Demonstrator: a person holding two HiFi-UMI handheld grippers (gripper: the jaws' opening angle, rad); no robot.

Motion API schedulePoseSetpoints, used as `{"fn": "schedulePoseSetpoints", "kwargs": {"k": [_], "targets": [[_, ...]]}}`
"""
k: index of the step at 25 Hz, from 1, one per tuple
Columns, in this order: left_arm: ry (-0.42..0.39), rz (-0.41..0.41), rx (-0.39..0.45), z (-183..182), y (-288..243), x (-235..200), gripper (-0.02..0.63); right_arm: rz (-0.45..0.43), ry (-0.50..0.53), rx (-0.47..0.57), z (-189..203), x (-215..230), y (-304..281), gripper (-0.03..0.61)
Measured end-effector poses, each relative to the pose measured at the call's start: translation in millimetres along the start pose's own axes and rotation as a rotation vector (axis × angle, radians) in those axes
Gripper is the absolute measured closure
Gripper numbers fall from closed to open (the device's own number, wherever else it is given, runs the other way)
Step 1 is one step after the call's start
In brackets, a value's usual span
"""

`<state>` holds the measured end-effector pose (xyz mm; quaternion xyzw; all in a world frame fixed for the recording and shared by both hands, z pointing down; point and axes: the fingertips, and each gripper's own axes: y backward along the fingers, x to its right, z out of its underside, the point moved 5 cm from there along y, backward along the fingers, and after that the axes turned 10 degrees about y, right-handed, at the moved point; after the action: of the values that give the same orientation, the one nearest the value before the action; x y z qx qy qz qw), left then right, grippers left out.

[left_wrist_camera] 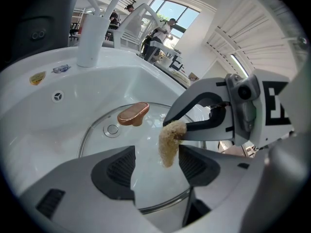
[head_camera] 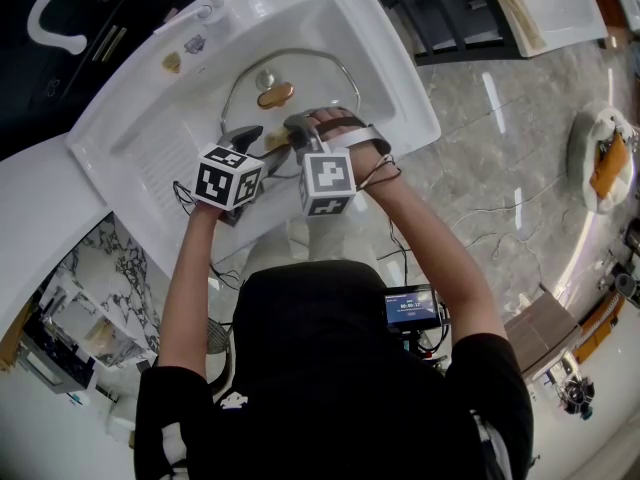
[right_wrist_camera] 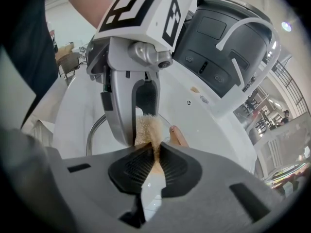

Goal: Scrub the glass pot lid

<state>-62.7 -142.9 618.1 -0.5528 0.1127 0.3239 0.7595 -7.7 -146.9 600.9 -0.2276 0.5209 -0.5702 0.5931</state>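
There is one glass pot lid, and it lies flat in the basin of the single white sink, which is set in a white counter. The lid's one copper-coloured knob faces up, and one small round vent sits just beside the knob. One white faucet stands at the far rim of the sink, with two small stickers on the ledge near its base. There is one tan scrub pad, and two hand-held grippers work side by side over the near half of the lid, each topped by a cube with square markers. The right hand-held gripper has its jaws pressed together on the scrub pad. The pad is pinched thin between the black ribbed pads, and its loose end sticks out past the tips toward the glass. Whether that end touches the lid cannot be told. The left hand-held gripper has its jaws spread wide and grips nothing. Only the lid's glass and its metal rim show through the gap, and the pad held by the other hand-held gripper hangs just ahead of its right jaw. From the head view the left hand-held gripper's tips lie at the near rim of the lid, but contact with the rim cannot be made out. The two hand-held grippers are close together, their tips nearly meeting over the glass just on the near side of the knob.
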Motion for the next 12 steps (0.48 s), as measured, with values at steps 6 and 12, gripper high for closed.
{"fn": "schedulePoseSetpoints", "kwargs": {"k": [6, 12], "targets": [[0.0, -0.003, 0.007, 0.5, -0.3, -0.4, 0.344, 0.029, 0.003, -0.01, 5.3, 5.6, 0.0, 0.563], [-0.002, -0.001, 0.007, 0.7, -0.1, -0.4, 0.344, 0.03, -0.009, -0.021, 12.7, 9.5, 1.0, 0.563]]}}
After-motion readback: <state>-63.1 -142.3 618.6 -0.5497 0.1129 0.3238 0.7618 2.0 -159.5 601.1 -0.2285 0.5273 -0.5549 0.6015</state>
